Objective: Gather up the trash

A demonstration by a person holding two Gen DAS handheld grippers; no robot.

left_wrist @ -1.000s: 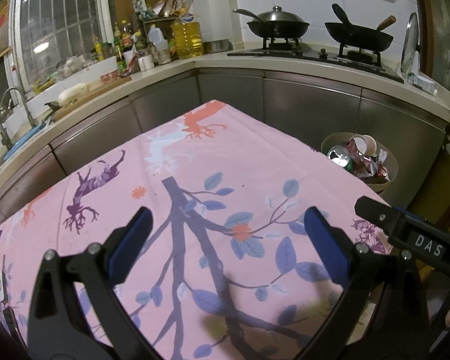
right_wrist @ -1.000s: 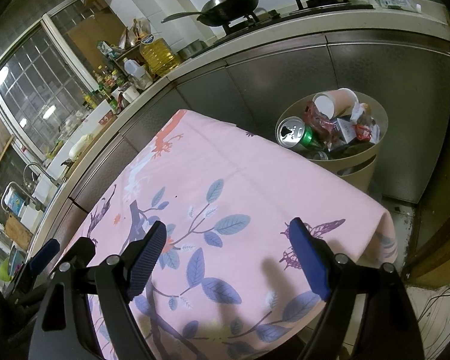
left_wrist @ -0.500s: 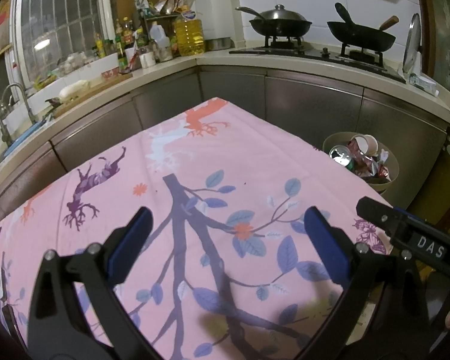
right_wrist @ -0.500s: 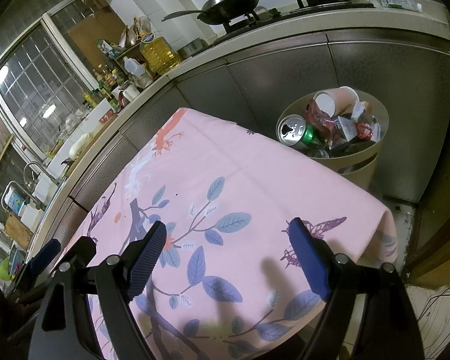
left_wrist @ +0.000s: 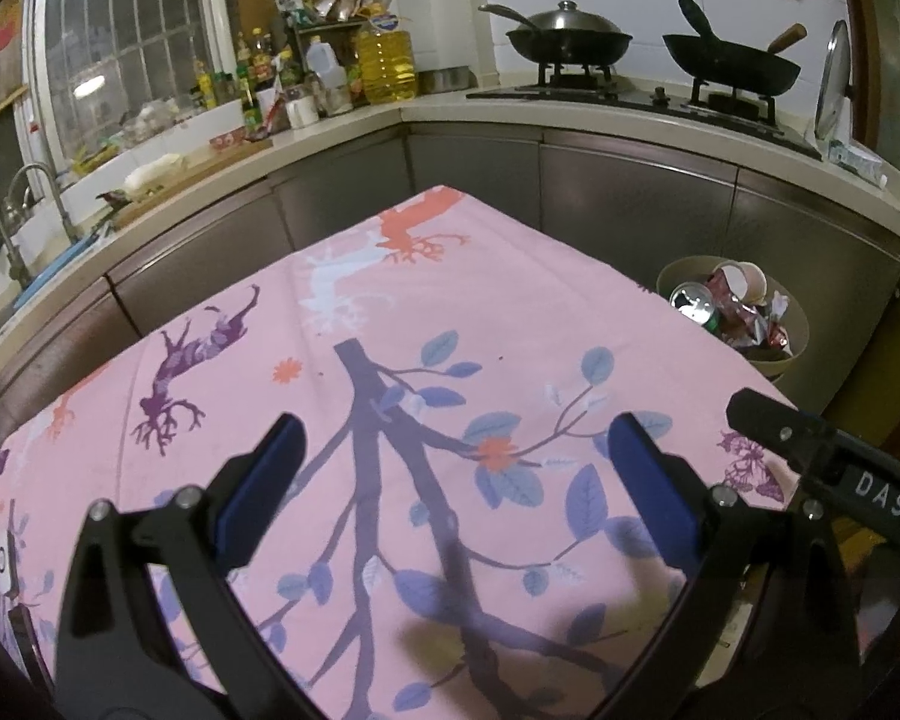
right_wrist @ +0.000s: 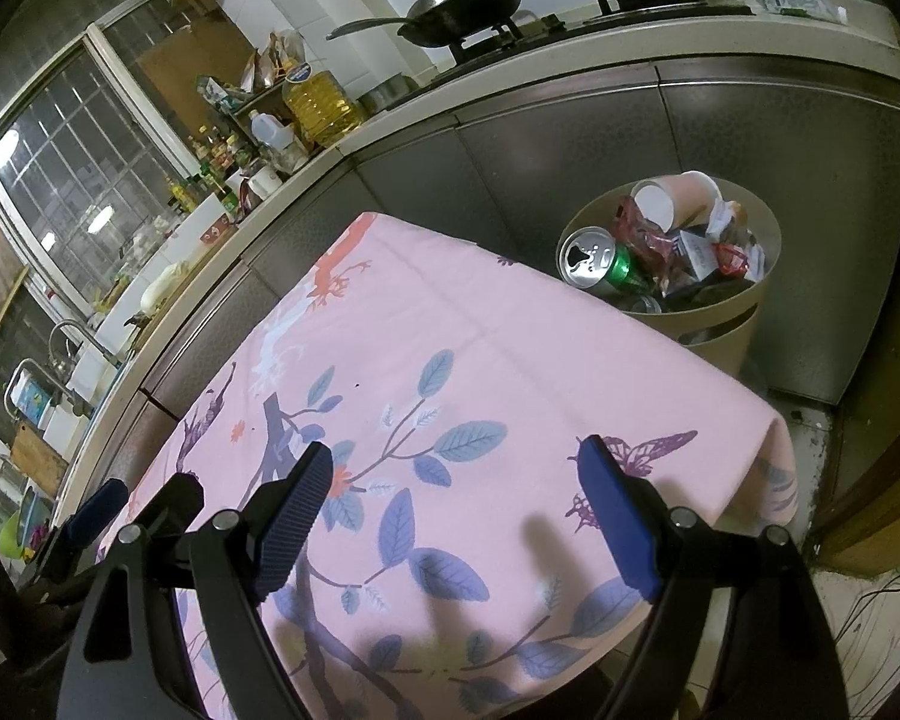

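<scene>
A pink tablecloth point(left_wrist: 510, 324) printed with blue leaves and purple branches covers the table. Behind it runs an L-shaped counter point(left_wrist: 570, 120) over grey cabinet doors. Two dark woks point(left_wrist: 564, 39) sit on the gas stove, one lidded. A large oil bottle point(left_wrist: 384, 63) stands in the corner among smaller bottles, near the barred window point(left_wrist: 126, 42). A faucet point(left_wrist: 48, 192) rises at far left.

The trash bin point(right_wrist: 744, 324) stands on the floor past the cloth-covered table's point(right_wrist: 510, 360) far right corner, against the cabinets. A can point(right_wrist: 597, 258) and cup point(right_wrist: 675, 195) lie in it. Two woks point(left_wrist: 567, 39) sit on the counter point(left_wrist: 630, 120) behind.
</scene>
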